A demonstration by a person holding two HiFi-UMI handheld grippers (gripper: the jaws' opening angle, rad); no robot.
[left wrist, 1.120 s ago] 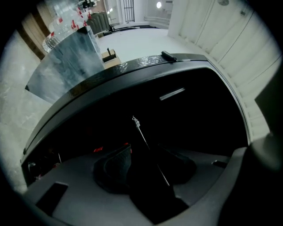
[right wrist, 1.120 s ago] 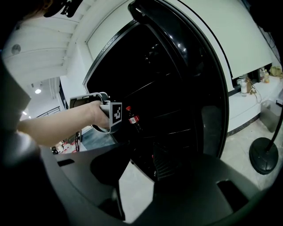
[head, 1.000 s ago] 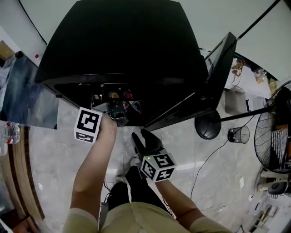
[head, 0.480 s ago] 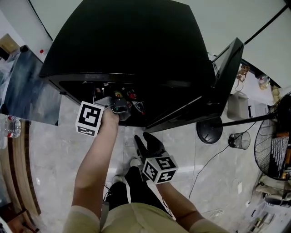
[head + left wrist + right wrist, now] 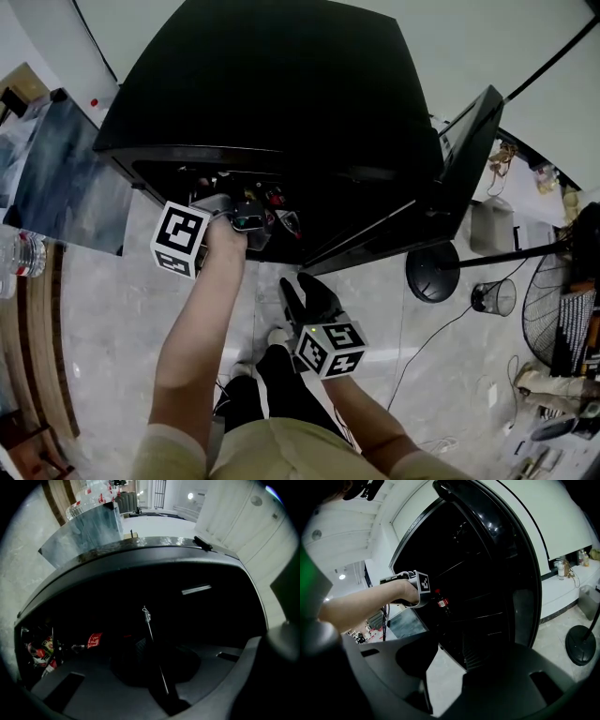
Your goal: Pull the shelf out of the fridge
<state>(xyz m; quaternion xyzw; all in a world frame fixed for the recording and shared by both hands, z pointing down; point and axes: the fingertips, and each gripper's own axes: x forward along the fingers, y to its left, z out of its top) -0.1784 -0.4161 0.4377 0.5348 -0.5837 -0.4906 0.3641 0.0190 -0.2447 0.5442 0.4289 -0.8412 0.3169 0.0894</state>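
The thin metal wire shelf [image 5: 151, 632] sits inside the black fridge [image 5: 281, 94], one wire pinched by the left gripper [image 5: 157, 666], whose jaws have just been closing; a crooked pull could jam it or topple the red-labelled bottles [image 5: 94, 640] inside the fridge, while the right gripper [image 5: 302, 292] hangs wide and empty below the fridge.

Pale marble floor [image 5: 112, 319], white walls [image 5: 487, 37], round black stand base [image 5: 431, 272], 1 wire bin [image 5: 494, 296]

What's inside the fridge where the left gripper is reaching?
A red-labelled bottle and a thin wire shelf, which runs between the left gripper's jaws; these have just been closing. The fridge is dark inside; anything deeper is hidden.
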